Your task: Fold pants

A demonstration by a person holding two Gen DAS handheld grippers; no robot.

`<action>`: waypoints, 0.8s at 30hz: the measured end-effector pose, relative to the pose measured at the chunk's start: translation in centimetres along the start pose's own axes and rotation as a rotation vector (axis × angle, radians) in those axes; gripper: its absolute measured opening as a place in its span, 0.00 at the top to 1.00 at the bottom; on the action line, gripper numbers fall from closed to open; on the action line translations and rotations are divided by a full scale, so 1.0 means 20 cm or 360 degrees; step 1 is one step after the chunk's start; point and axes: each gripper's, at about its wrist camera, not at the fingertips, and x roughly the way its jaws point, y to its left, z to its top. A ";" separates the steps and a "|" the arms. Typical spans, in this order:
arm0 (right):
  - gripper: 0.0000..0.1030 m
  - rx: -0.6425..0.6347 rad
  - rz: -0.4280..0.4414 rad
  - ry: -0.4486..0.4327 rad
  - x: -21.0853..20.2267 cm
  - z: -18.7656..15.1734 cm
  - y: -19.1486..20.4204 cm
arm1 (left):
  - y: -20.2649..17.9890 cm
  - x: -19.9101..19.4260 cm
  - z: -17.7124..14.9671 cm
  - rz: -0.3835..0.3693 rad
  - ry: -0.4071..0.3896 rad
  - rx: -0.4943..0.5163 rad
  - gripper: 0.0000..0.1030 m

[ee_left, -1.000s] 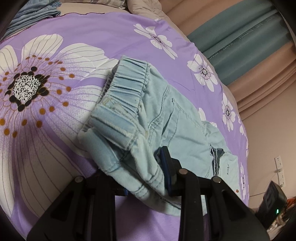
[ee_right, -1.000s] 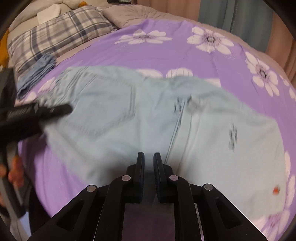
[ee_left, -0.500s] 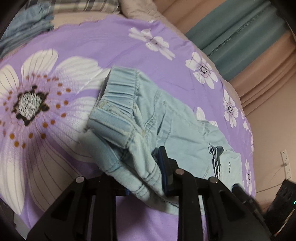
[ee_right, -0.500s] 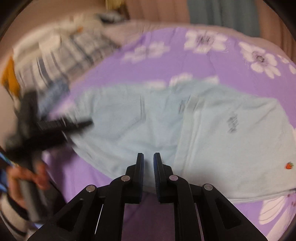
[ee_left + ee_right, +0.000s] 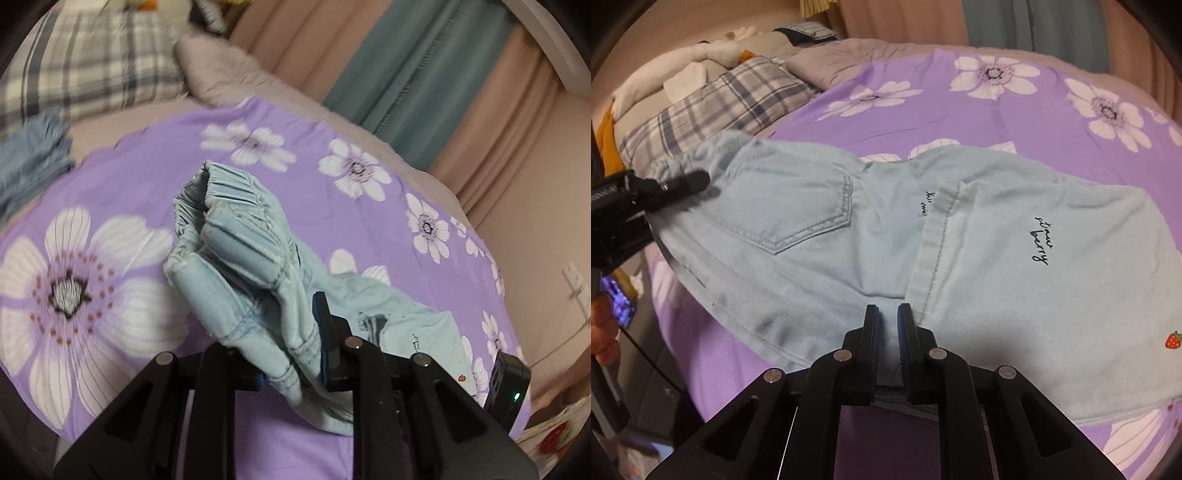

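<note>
Light blue denim pants (image 5: 798, 229) lie on the purple flowered sheet (image 5: 960, 110), one leg folded across with its hem (image 5: 934, 240) on top and a small strawberry (image 5: 1173, 339) near the right edge. My left gripper (image 5: 291, 343) is closing on the bunched elastic waistband (image 5: 229, 192) and holds it lifted off the sheet. It also shows at the left of the right wrist view, as the left gripper (image 5: 690, 181) gripping that waistband end. My right gripper (image 5: 888, 332) is shut on the near edge of the pants beside the folded hem.
A plaid pillow (image 5: 716, 107) and grey bedding lie at the head of the bed. Folded blue clothing (image 5: 29, 162) sits at the sheet's far left. Curtains (image 5: 424, 74) hang behind. A black device with a green light (image 5: 509, 384) is at the right. A person's hand (image 5: 605, 332) is at the bed's left edge.
My left gripper has risen and rolled, lifting the waistband higher off the sheet. The right gripper shifted slightly while staying clamped on the near edge.
</note>
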 end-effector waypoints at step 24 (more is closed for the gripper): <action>0.44 0.0946 0.0842 -0.0348 -0.29 0.01 -0.56 | -0.63 0.10 -0.06 -0.0093 0.0044 0.0517 0.80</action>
